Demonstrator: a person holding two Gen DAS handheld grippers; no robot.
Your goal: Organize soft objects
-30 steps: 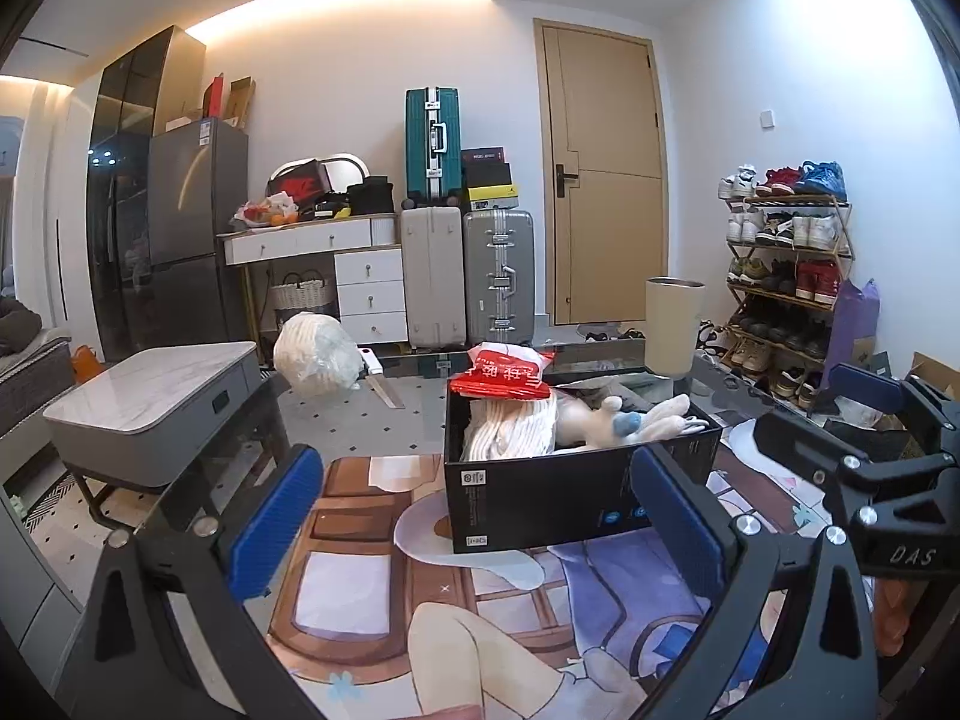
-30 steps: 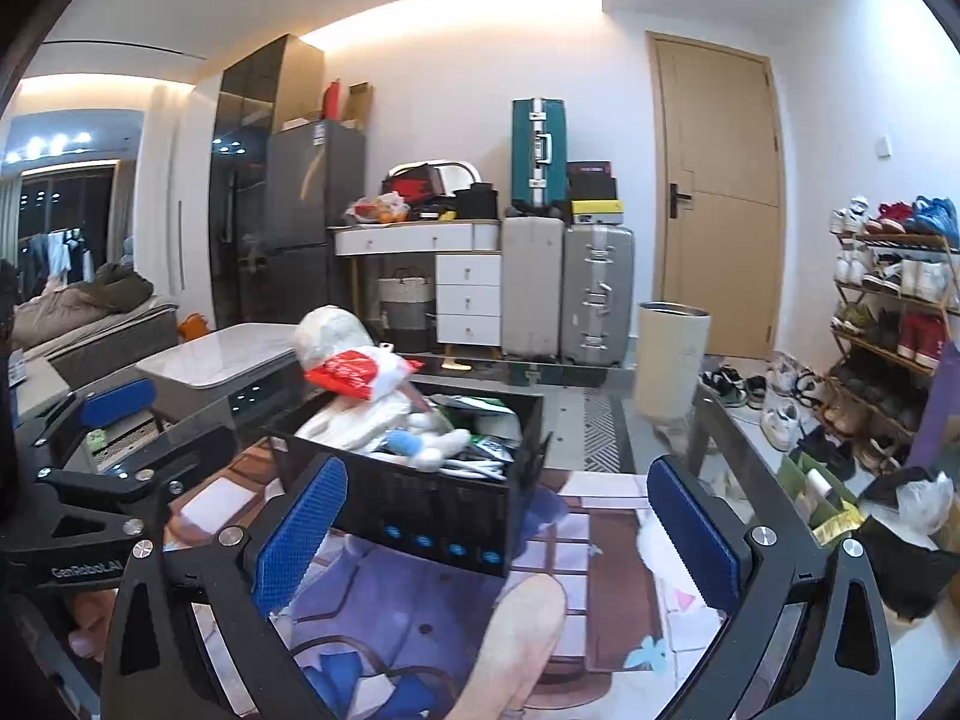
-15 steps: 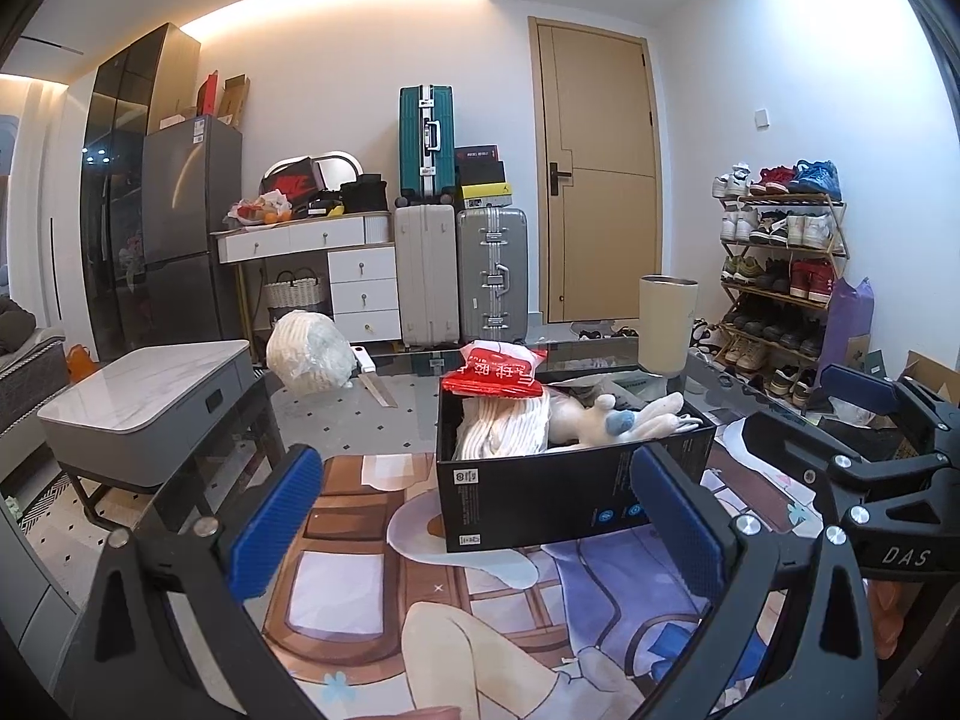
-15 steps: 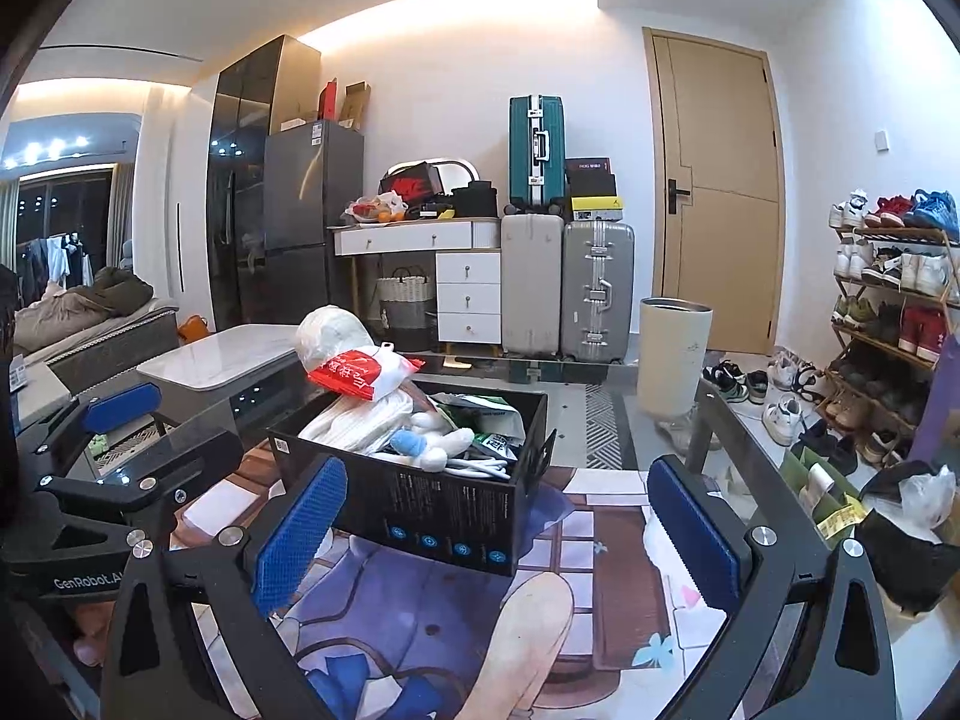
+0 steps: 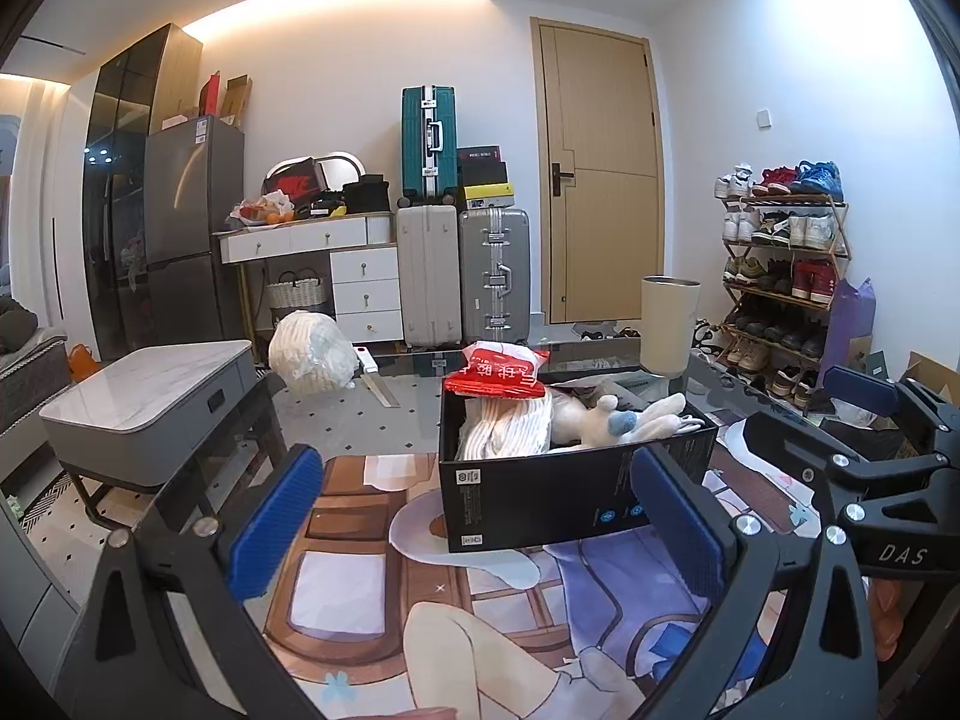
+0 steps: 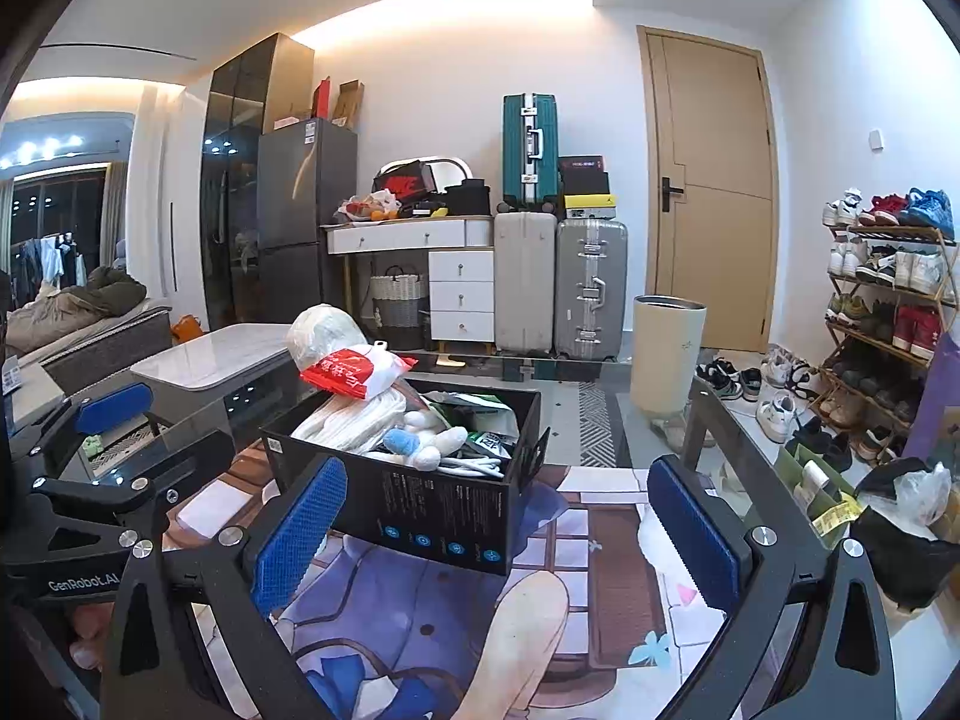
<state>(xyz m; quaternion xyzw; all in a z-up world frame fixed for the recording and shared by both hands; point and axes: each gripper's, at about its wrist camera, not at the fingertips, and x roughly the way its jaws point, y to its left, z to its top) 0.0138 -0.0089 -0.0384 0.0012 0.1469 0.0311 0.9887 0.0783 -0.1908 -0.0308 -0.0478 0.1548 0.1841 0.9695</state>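
A black cardboard box (image 5: 540,498) stands on a glass table covered by an illustrated mat (image 5: 420,600). It holds a red and white bag (image 5: 498,372), folded white cloth (image 5: 510,432) and a white plush toy with blue parts (image 5: 624,420). The box also shows in the right wrist view (image 6: 438,516), with the plush (image 6: 420,444) and red bag (image 6: 354,372). My left gripper (image 5: 474,531) is open and empty, just in front of the box. My right gripper (image 6: 495,531) is open and empty, near the box's right side.
A grey low table (image 5: 144,396) stands to the left. A white stuffed bag (image 5: 312,354) lies on the floor behind. A beige cylinder bin (image 6: 666,354), suitcases (image 5: 462,276), a door and a shoe rack (image 6: 882,324) stand at the back and right.
Both grippers have shifted only slightly; the box sits a little lower and closer in the views. Both stay open and empty.
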